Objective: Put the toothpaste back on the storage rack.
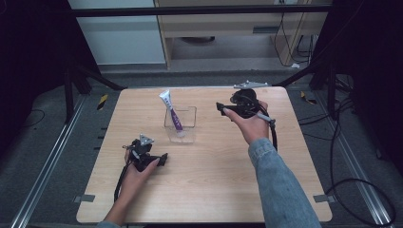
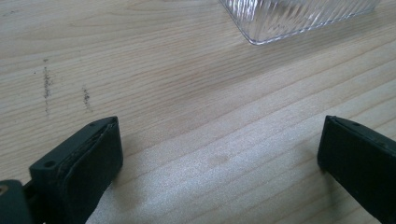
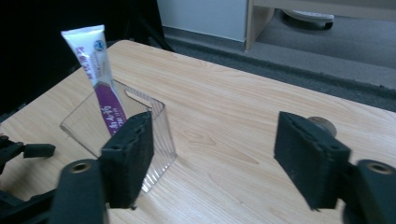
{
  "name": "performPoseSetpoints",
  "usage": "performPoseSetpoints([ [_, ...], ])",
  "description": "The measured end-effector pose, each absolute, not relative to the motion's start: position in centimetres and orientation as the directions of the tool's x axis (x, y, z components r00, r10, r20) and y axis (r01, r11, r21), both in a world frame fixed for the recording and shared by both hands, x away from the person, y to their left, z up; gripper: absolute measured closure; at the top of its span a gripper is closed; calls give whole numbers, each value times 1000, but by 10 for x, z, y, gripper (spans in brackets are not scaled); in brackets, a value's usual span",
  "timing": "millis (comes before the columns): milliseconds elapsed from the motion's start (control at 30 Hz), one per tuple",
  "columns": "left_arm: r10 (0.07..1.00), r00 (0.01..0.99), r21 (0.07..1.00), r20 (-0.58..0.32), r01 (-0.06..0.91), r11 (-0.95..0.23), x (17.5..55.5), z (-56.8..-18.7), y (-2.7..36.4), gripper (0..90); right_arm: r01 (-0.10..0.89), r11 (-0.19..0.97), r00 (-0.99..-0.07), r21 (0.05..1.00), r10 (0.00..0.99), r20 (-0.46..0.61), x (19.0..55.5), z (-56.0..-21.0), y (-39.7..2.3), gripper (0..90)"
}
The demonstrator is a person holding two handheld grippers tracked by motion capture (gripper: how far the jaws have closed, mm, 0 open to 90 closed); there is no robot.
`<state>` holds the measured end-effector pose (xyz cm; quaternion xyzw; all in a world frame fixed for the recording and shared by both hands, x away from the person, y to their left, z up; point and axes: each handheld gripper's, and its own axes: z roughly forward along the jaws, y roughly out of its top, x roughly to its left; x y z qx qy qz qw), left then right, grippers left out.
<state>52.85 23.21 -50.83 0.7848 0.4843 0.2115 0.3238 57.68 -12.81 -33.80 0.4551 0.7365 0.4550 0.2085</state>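
- the tube stands tilted in the clear box at mid-table, its long axis leaning up and far-left, crimped end on top.
- right gripper: jaws spread with nothing between them, just right of the box, the nearer one.
- left gripper: jaws apart over bare table, near-left of the box.

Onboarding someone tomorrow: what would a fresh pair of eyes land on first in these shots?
Probably the white-and-purple tube standing tilted in the clear ribbed container at the table's middle. Next, the right gripper, held open and empty just right of the container, and the left gripper, also open, resting on the wooden table nearer the person.
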Motion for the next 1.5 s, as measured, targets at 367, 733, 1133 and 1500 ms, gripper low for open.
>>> performPoseSetpoints([
  [367, 897, 442, 711, 18, 625, -322, 528, -508, 232, 0, 463, 170, -494, 870, 864, 94, 577, -346, -148, 124],
  [733, 897, 442, 710, 19, 625, -323, 529, -508, 232, 0, 479, 187, -445, 857, 894, 54, 581, -366, -170, 110],
  [1133, 898, 440, 712, 19, 625, -321, 530, -508, 231, 0, 511, 177, -358, 841, 934, 21, 588, -403, -197, 119],
  [1500, 898, 440, 712, 18, 625, -321, 530, -508, 231, 0, 527, 196, -337, 827, 941, -8, 591, -426, -201, 107],
])
